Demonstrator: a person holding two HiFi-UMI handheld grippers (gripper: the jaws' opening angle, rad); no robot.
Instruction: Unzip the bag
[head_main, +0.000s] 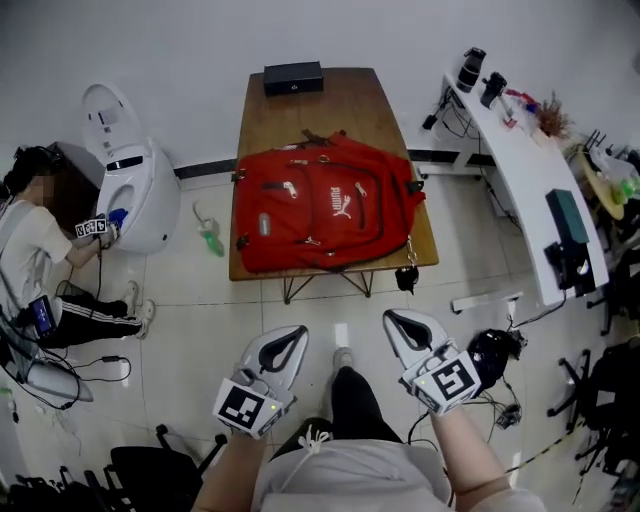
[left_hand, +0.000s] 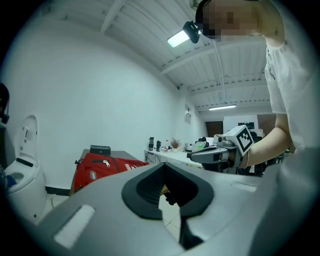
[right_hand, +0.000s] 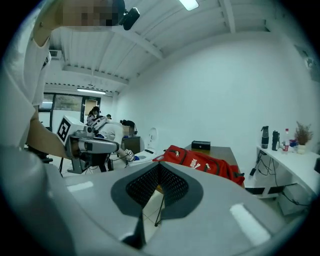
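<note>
A red backpack (head_main: 325, 215) with white print and silver zip pulls lies flat on a brown wooden table (head_main: 345, 105); its zips look closed. Both grippers hover over the floor near my body, well short of the table. My left gripper (head_main: 296, 333) is shut with nothing in it, and so is my right gripper (head_main: 392, 318). In the left gripper view the jaws (left_hand: 162, 166) meet at their tips, with the backpack (left_hand: 102, 167) far off at the left. The right gripper view shows closed jaws (right_hand: 159, 165) and the backpack (right_hand: 200, 162) beyond them.
A black box (head_main: 293, 77) sits at the table's far end. A person (head_main: 40, 260) sits on the floor at left beside a white rounded machine (head_main: 130, 180). A white desk (head_main: 530, 170) with bottles and cables stands at right. A green bottle (head_main: 210, 238) lies on the floor.
</note>
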